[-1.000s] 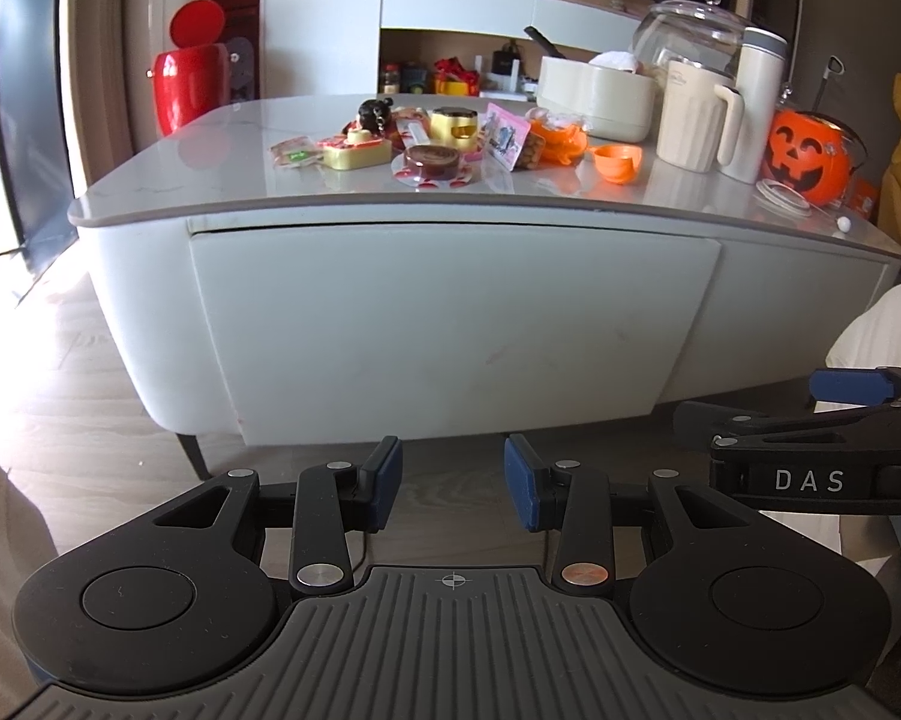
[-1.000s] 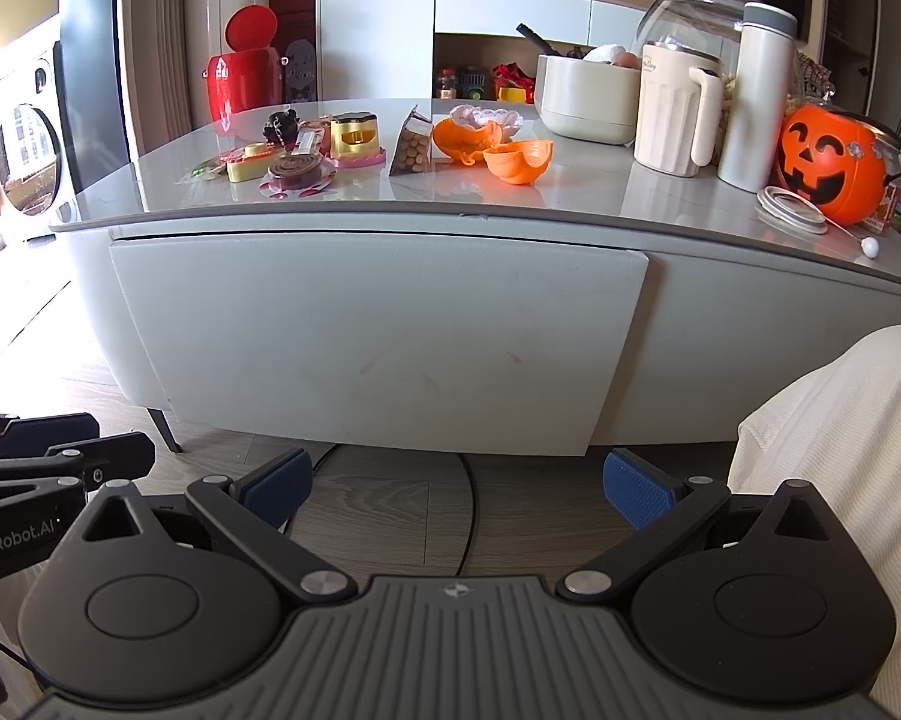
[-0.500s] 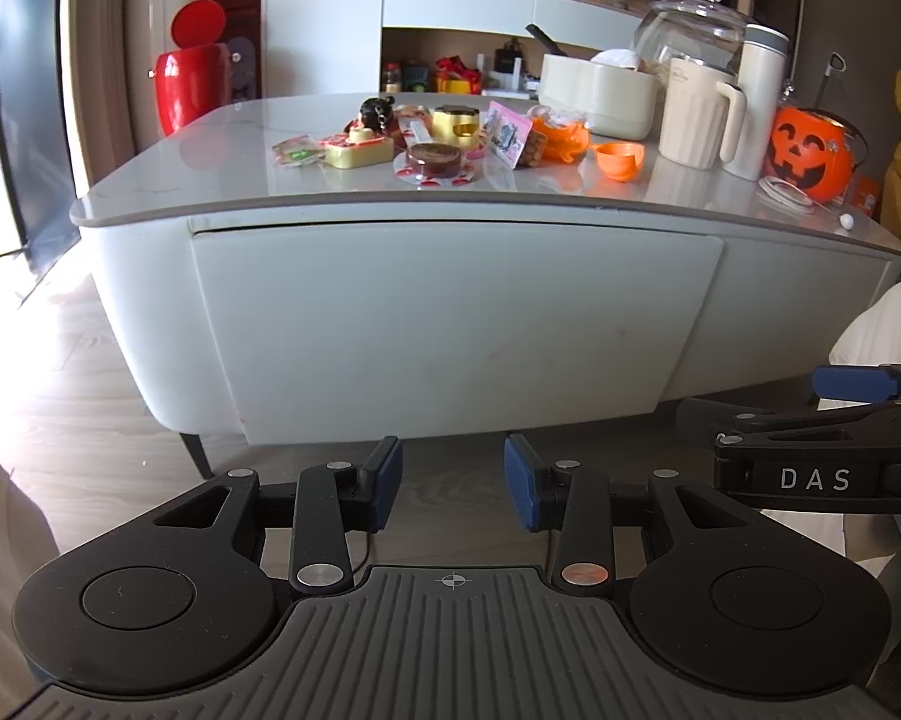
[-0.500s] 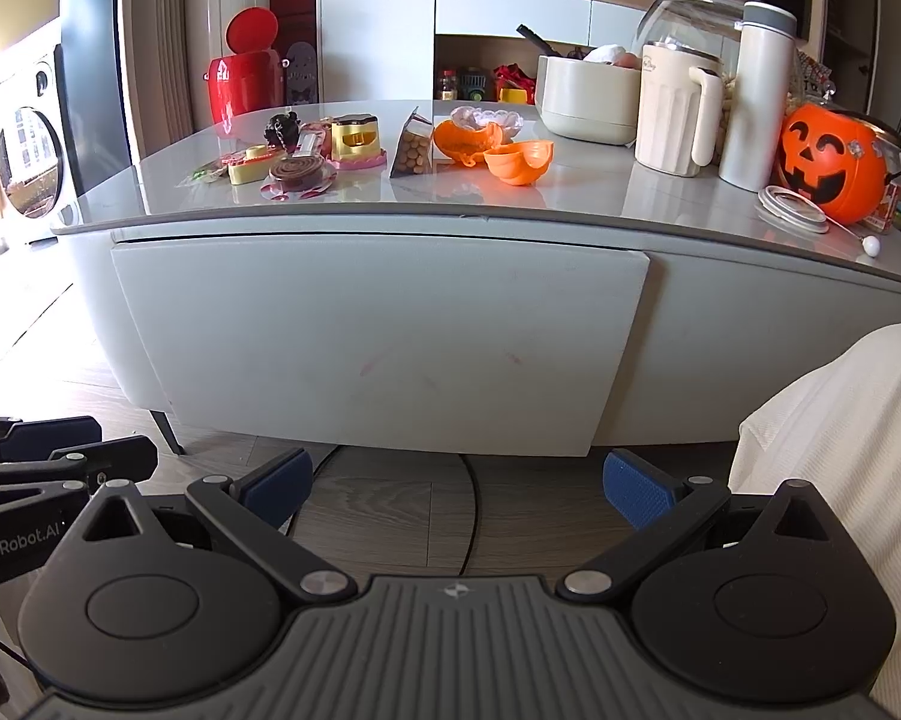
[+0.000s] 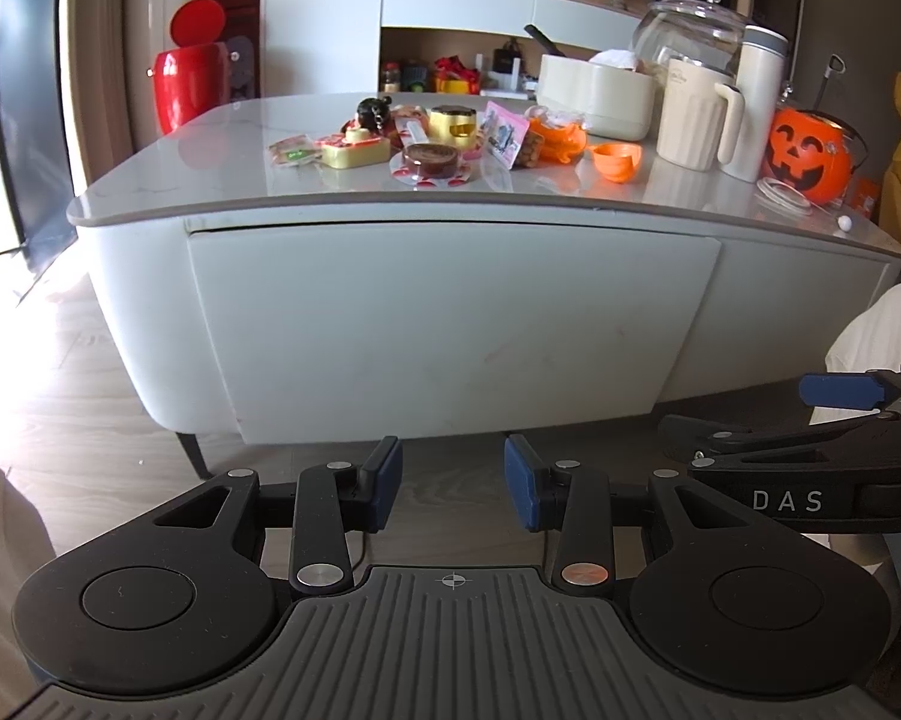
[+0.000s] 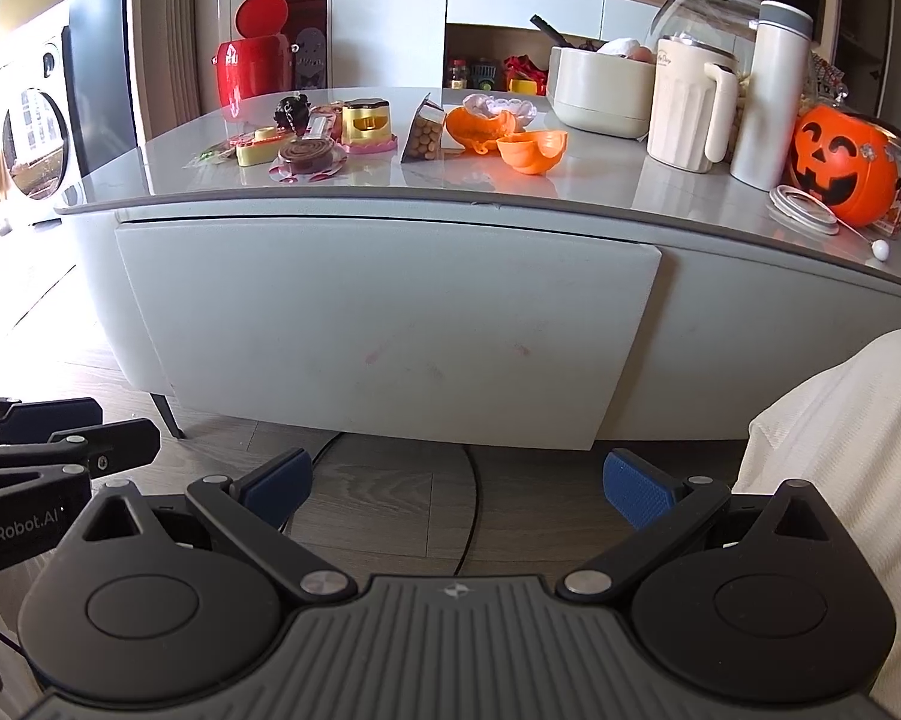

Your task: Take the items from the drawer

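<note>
Daylight floods a living room with wood flooring [image 5: 90, 360], a washing machine at the far left and shelving behind. Filling the middle of both views is a low white table [image 5: 390, 204] with a grey top, cluttered with snack packets, a brown round tin [image 5: 431, 159], orange bowls, a cream pitcher [image 6: 687, 114], a tall flask and a pumpkin bucket [image 6: 840, 168].

Set into the table's front is the drawer [image 6: 384, 324], a wide plain panel with no handle showing; it looks shut, with only a thin dark seam under the tabletop. Its long axis runs left to right across both views, and it lies straight ahead of and above both pairs of jaws. Whatever it holds is hidden.

Both tools sit low over the floor, well apart from the panel. The left gripper [image 5: 453, 483] has its blue pads parted a moderate way, nothing between them. The right gripper [image 6: 459, 486] stands wider, also empty. Neither looks clearly nearer to the drawer; the right one faces the panel's middle and right part, with a person's pale trouser leg [image 6: 840, 450] just beside it. My reading is that opening comes first, likely by catching the panel's lower edge or the top seam.
</note>
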